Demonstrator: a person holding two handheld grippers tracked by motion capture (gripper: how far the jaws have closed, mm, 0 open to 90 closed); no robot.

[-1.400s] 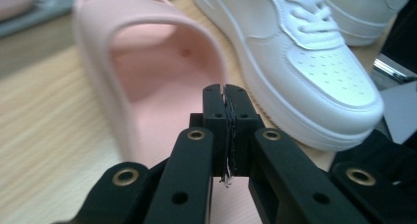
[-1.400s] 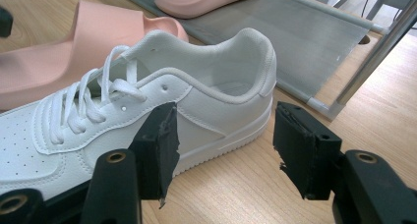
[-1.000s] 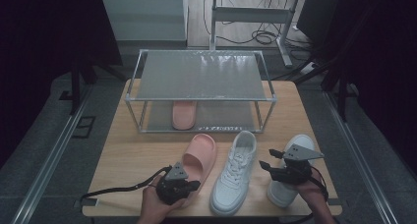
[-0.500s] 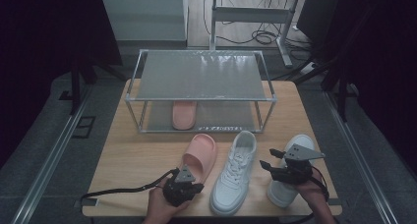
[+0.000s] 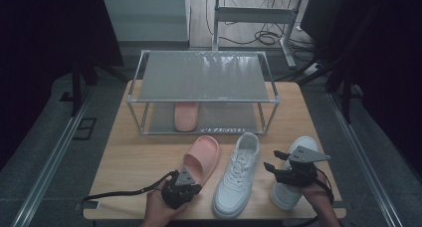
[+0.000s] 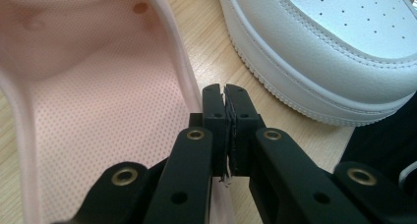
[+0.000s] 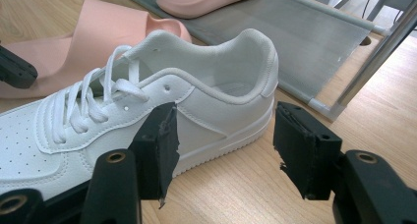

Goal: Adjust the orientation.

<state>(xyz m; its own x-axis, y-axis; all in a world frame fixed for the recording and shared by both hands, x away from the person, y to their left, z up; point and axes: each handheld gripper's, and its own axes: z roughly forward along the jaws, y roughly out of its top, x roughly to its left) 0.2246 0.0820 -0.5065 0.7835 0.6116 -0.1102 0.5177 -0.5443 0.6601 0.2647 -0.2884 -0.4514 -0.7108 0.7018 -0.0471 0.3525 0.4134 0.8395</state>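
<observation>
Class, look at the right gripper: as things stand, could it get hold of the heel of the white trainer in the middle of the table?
Probably yes. The right gripper is open, its jaws aimed at the heel side of the middle trainer, with bare table between them. The other trainer lies under the hand, not in the way.

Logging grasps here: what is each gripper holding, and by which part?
The left gripper is shut on the pink slipper, pinching its side rim near the heel. The right gripper is open, holding nothing.
</observation>
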